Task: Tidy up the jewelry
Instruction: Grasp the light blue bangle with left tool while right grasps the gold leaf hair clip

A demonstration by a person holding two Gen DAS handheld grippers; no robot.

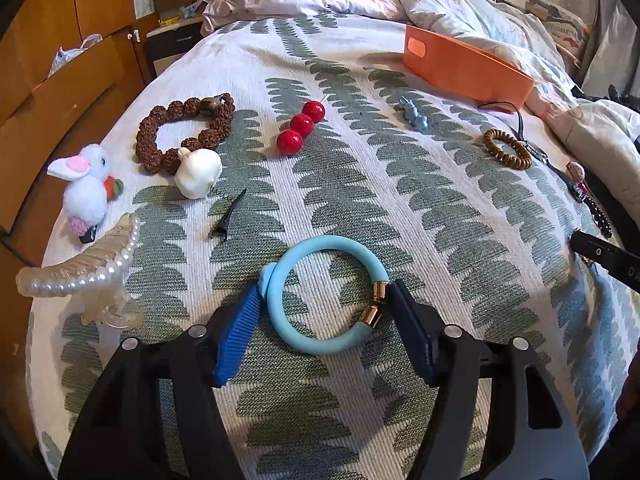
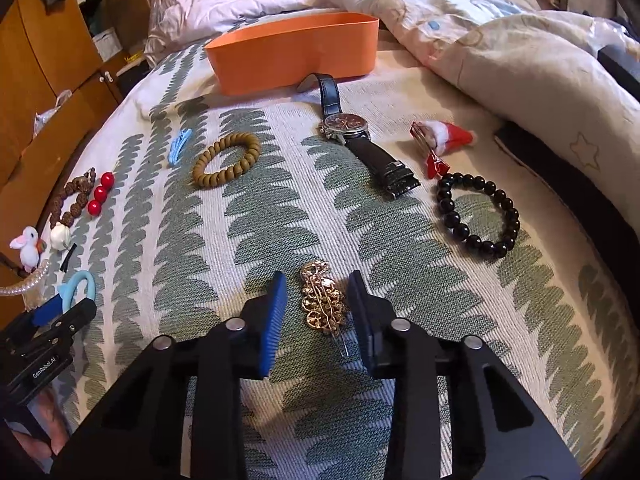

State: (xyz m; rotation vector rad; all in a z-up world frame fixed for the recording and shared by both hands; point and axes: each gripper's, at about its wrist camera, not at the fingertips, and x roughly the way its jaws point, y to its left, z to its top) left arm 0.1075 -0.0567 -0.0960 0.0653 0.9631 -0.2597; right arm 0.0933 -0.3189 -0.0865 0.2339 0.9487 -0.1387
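Note:
My left gripper (image 1: pixel 322 294) is open with its fingers on either side of a light blue bangle (image 1: pixel 304 336) with gold end caps, lying on the bedspread. My right gripper (image 2: pixel 318 290) is open around a gold filigree hair clip (image 2: pixel 322 300) lying flat. An orange bin (image 2: pixel 296 54) stands at the far end of the bed; it also shows in the left wrist view (image 1: pixel 464 66). The left gripper (image 2: pixel 60 312) appears at the left edge of the right wrist view.
Scattered on the bed: a brown bead bracelet (image 1: pixel 184 132), red berry pin (image 1: pixel 301 127), white garlic charm (image 1: pixel 198 174), bunny clip (image 1: pixel 86 188), pearl claw clip (image 1: pixel 92 272), olive coil bracelet (image 2: pixel 226 158), black watch (image 2: pixel 360 136), black bead bracelet (image 2: pixel 476 214), Santa hat clip (image 2: pixel 444 138). Rumpled quilt (image 2: pixel 480 20) behind.

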